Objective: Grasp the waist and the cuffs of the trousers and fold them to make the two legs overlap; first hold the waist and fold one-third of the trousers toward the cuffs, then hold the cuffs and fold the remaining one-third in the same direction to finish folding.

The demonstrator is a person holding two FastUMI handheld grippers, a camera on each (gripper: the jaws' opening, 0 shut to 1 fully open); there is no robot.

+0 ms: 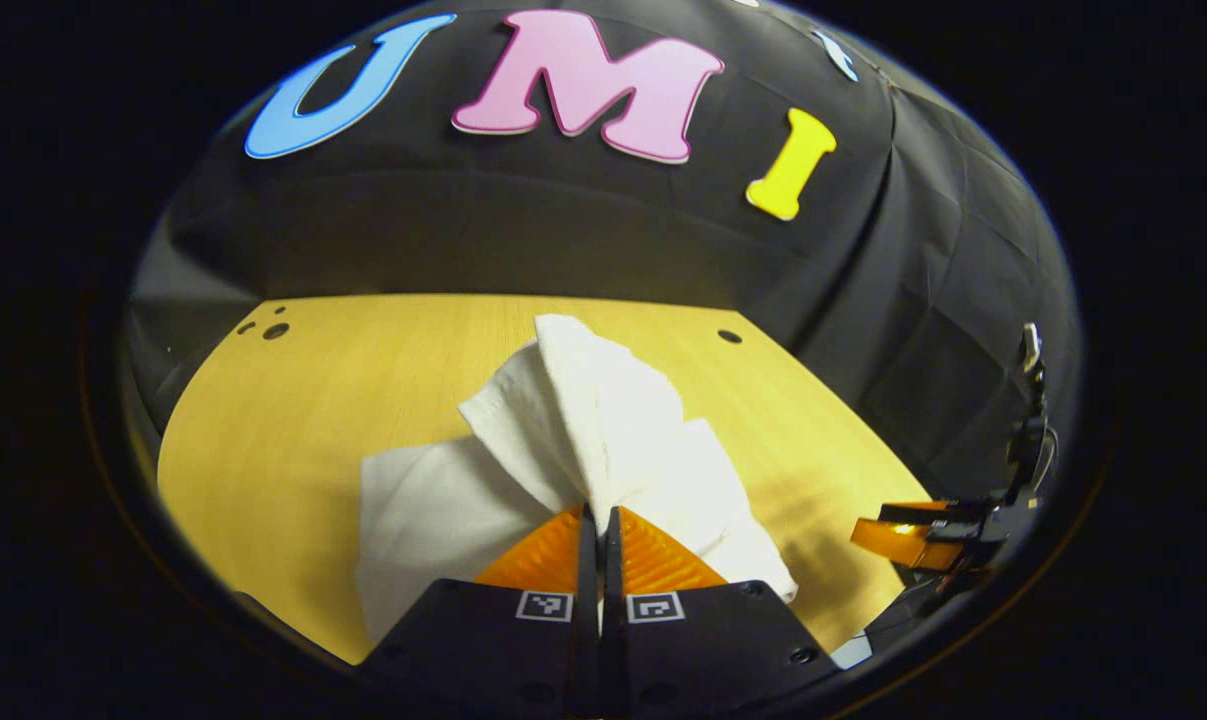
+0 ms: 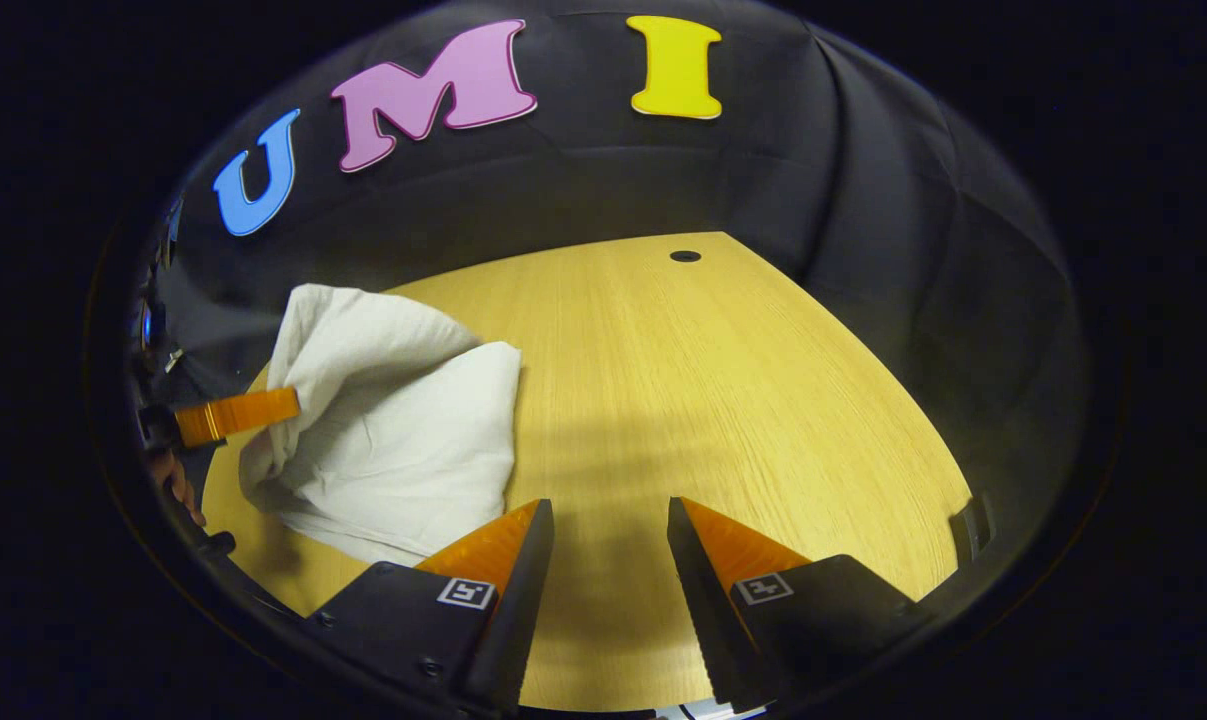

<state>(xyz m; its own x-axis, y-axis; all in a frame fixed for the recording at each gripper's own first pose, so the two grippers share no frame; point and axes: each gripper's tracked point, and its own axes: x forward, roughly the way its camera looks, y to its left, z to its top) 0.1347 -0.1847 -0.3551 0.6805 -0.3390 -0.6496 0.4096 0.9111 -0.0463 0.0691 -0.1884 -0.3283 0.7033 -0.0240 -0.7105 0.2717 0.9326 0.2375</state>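
Observation:
White trousers (image 1: 563, 440) lie bunched on the wooden table (image 1: 343, 380), and part of the cloth is pulled up off it. My left gripper (image 1: 600, 512) is shut on a pinched fold of them, the fabric rising from between its fingers. In the right gripper view the same trousers (image 2: 393, 430) sit at the left, with the left gripper (image 2: 238, 415) clamped on their edge. My right gripper (image 2: 608, 515) hangs open over bare table to the right of the cloth, nothing between its fingers. It also appears at the right edge of the left gripper view, as the right gripper (image 1: 908, 535).
Small round holes (image 1: 730, 336) mark the table's far side, one hole (image 2: 685, 256) in the right gripper view. The black cloth wall (image 2: 863, 200) closes in behind and to the right. A hand (image 2: 168, 480) holds the left gripper at the left edge.

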